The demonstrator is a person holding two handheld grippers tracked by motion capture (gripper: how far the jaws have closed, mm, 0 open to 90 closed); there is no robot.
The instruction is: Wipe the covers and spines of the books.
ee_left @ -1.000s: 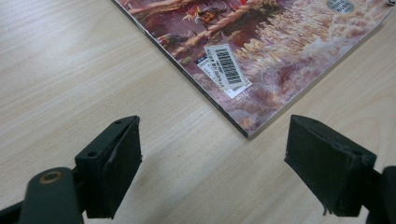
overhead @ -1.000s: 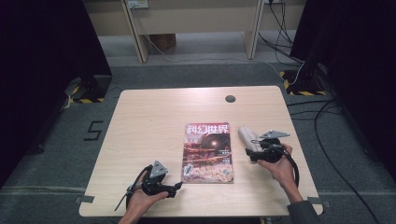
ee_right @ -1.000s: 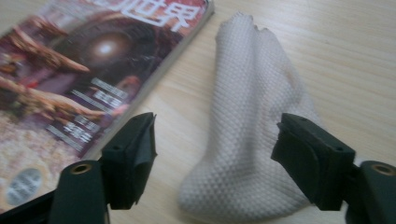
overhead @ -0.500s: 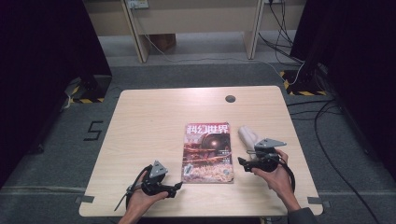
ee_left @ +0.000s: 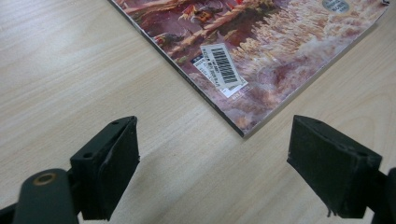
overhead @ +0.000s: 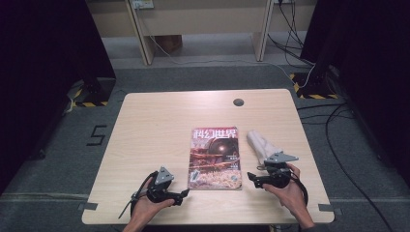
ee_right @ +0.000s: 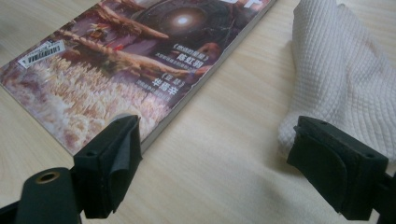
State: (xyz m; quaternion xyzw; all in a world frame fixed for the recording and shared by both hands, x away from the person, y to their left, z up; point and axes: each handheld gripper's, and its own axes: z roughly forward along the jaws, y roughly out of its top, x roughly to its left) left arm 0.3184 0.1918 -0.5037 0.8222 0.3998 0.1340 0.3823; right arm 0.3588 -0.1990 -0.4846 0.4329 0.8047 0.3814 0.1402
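Observation:
A magazine [overhead: 215, 157] with a red-brown cover lies flat at the middle of the wooden table [overhead: 159, 121]. To its right lies a folded white cloth [overhead: 260, 143]. My right gripper [overhead: 251, 178] hovers just short of the cloth, pointing at the magazine's near right corner. Its jaws have just been opening and stand open with nothing between them. The right gripper view has the magazine [ee_right: 140, 56] on the left and the cloth [ee_right: 336, 70] on the right. My left gripper [overhead: 181, 197] rests open near the magazine's near left corner [ee_left: 240, 128], holding nothing.
A small round hole [overhead: 238, 102] sits at the table's far edge. Beyond the table stand desk legs and cables [overhead: 300, 29] on grey floor. A "5" [overhead: 96, 135] is marked on the floor at the left. Bare wood spans the table's left half.
My right gripper has drawn back from the cloth toward the near edge and turned toward the magazine. The left gripper, the magazine and the cloth have stayed put.

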